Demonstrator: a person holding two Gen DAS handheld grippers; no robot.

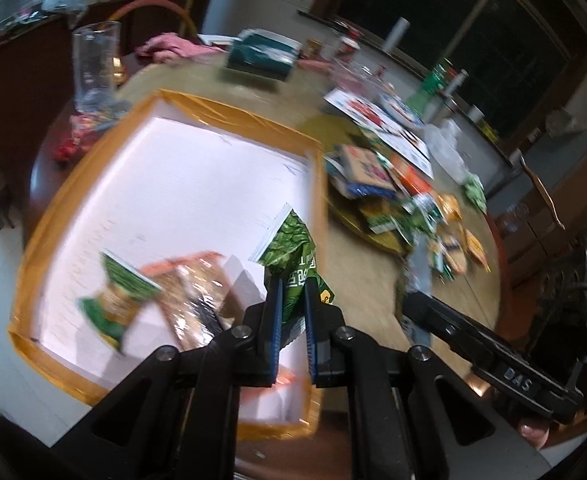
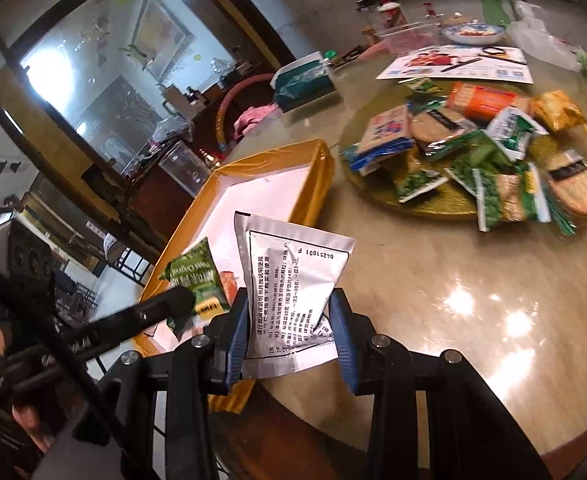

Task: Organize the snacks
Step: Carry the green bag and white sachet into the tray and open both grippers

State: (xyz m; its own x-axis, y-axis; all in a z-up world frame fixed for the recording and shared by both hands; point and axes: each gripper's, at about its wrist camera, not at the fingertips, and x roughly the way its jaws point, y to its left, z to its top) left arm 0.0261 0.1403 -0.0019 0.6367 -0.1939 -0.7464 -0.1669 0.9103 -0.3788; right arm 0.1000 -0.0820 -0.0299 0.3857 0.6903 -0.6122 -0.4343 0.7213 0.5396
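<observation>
Two grippers are carrying packets: left gripper (image 1: 293, 300) clenching a green foil snack packet (image 1: 293, 248), right gripper (image 2: 291, 320) grasping a silver printed sachet (image 2: 293, 272), each needing releasing low inside the orange-rimmed white tray (image 1: 229, 116), beside packets already lying there.

The round beige marble surface (image 2: 433, 300) carries the shallow yellow-rimmed cardboard box with a white floor (image 1: 229, 122) at its edge. Inside the box lie a green snack packet (image 1: 113, 304) and, beside it, a clear orange-topped cracker packet (image 1: 189, 292). Over the box's rim nearest the plate, the left gripper (image 1: 292, 300) holds a green leaf-printed packet (image 1: 293, 256). Beyond that rim sits the round gold plate (image 2: 433, 204), heaped with snack packets (image 2: 489, 152). Between box and plate, the right gripper (image 2: 289, 320) holds a silver printed sachet (image 2: 289, 280).
</observation>
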